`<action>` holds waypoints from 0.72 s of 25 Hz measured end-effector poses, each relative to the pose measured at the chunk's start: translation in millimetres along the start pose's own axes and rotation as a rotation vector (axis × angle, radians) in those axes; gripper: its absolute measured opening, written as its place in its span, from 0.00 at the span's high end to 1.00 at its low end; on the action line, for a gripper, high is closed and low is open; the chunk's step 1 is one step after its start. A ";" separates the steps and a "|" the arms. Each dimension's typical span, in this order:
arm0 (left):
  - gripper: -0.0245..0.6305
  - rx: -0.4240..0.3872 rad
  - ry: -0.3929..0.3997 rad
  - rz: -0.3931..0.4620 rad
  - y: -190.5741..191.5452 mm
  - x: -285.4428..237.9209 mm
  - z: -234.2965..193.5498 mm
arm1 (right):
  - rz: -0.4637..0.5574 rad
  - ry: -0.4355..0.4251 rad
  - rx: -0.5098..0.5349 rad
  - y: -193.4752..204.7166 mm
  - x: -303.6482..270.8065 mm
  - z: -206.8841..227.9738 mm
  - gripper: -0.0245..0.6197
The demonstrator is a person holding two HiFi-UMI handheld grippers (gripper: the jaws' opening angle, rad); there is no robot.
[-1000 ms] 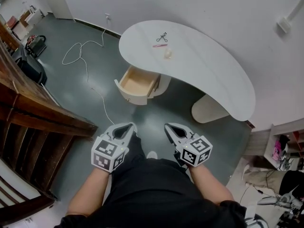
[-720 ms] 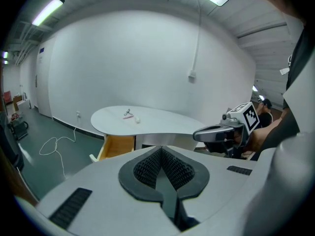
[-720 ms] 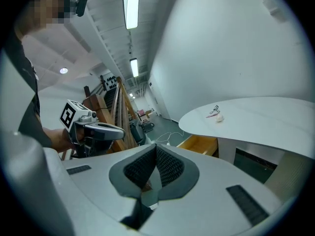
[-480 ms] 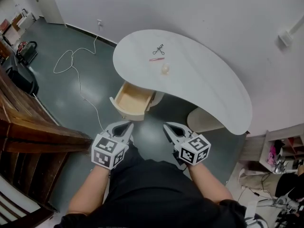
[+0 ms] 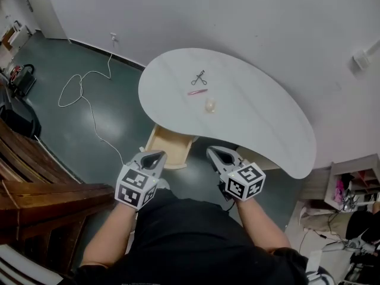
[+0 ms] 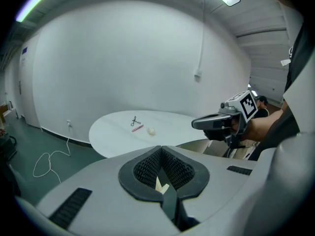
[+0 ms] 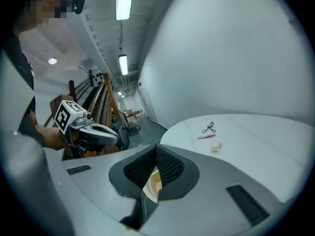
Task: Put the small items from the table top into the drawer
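Drawer [image 5: 169, 148] stands open under the near edge of the table [image 5: 267, 117]. On the table's left part we see 3 small things close together: a black scissor-like tool [image 5: 199, 78] farthest from us, a pink stick [image 5: 198, 91] just beside it, and a pale lump [image 5: 209, 105] nearest. We hold the left gripper [image 5: 155, 155] and right gripper [image 5: 212, 152] short of the table, both with jaws closed together on nothing

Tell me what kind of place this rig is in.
Probably an indoor lab or workshop space rather than a home: a lone curved white table with an open drawer stands on a bare grey floor, with dark wooden beams and a cluttered shelf at the edges.
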State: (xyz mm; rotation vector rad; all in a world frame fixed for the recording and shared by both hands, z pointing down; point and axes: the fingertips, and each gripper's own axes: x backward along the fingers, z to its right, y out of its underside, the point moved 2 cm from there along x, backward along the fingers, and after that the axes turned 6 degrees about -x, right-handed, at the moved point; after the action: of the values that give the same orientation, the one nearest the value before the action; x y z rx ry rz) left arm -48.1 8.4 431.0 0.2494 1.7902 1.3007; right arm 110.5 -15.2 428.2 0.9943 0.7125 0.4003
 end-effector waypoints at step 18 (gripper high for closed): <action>0.94 0.011 0.048 -0.052 0.1 -49.0 -97.5 | -0.082 0.254 -0.049 -12.3 -102.3 105.7 0.96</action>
State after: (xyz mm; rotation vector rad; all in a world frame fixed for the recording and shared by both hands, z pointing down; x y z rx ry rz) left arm -91.6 -86.3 463.0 0.1777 1.8328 1.2701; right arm 112.3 -148.7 491.2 0.8735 0.9647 0.4752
